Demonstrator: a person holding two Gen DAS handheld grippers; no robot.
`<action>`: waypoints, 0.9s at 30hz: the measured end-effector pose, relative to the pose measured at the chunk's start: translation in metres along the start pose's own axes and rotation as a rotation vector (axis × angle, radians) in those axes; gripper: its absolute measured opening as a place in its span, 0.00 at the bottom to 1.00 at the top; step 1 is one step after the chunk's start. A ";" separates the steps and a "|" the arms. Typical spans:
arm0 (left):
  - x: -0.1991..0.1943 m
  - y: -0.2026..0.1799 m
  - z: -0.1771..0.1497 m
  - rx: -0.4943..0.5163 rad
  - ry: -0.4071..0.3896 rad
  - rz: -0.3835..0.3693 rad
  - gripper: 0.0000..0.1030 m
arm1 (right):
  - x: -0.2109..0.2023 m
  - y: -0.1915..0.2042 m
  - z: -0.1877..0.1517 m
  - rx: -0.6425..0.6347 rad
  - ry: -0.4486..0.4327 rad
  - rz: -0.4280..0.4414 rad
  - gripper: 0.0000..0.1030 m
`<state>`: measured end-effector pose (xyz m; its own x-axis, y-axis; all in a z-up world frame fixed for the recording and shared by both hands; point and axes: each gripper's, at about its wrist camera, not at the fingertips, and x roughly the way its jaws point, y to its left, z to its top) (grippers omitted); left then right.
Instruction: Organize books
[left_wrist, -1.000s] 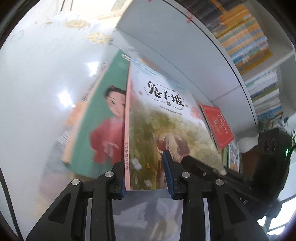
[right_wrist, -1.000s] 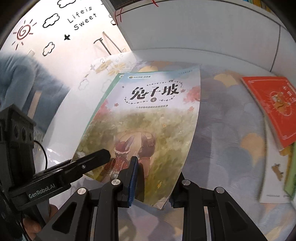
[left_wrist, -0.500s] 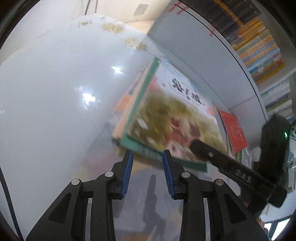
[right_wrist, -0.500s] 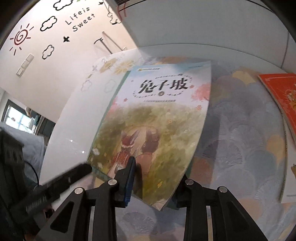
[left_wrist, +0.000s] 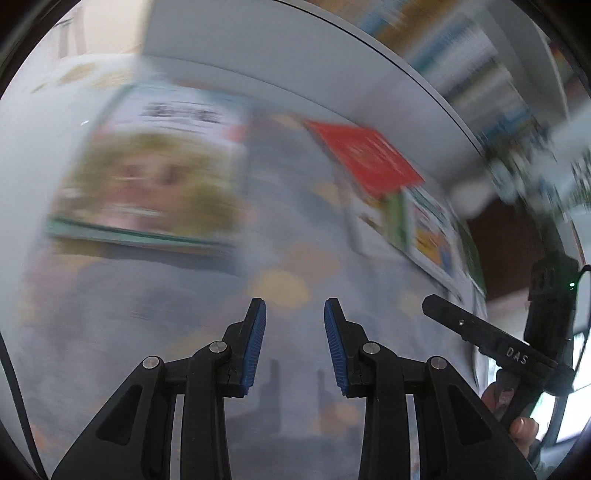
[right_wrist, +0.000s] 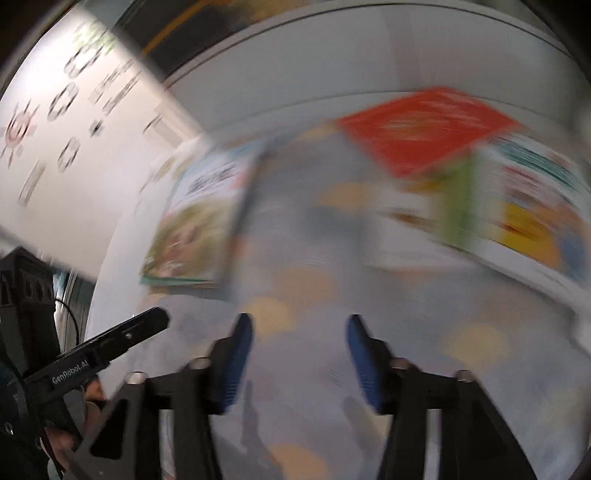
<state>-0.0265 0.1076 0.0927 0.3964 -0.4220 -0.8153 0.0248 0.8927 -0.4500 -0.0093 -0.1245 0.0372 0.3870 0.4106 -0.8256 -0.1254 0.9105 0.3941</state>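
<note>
On the left of the table (left_wrist: 288, 236), the green-covered book (left_wrist: 155, 177) lies flat on its stack, released. The left gripper (left_wrist: 294, 347) hangs empty, jaws slightly apart. The right gripper (right_wrist: 299, 363) has just been opening its jaws, nothing between them. Both seem to be between books. To the right, the red book (right_wrist: 424, 125) tops the scattered pile (right_wrist: 517, 206); the next move probably calls for gripping its near edge.

Glossy paper book covers (left_wrist: 155, 173); ribbed blue jaws; patterned tablecloth (left_wrist: 288, 229).
</note>
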 end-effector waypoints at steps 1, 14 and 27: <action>0.006 -0.020 -0.002 0.038 0.016 -0.005 0.29 | -0.014 -0.025 -0.010 0.054 -0.013 -0.005 0.55; 0.128 -0.281 -0.060 0.412 0.271 -0.213 0.29 | -0.159 -0.253 -0.128 0.485 -0.134 -0.207 0.55; 0.228 -0.357 -0.085 0.418 0.404 -0.241 0.29 | -0.183 -0.374 -0.139 0.651 -0.134 -0.309 0.39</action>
<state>-0.0235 -0.3210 0.0367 -0.0413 -0.5726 -0.8188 0.4594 0.7168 -0.5245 -0.1603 -0.5331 -0.0157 0.4305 0.0920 -0.8979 0.5599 0.7530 0.3456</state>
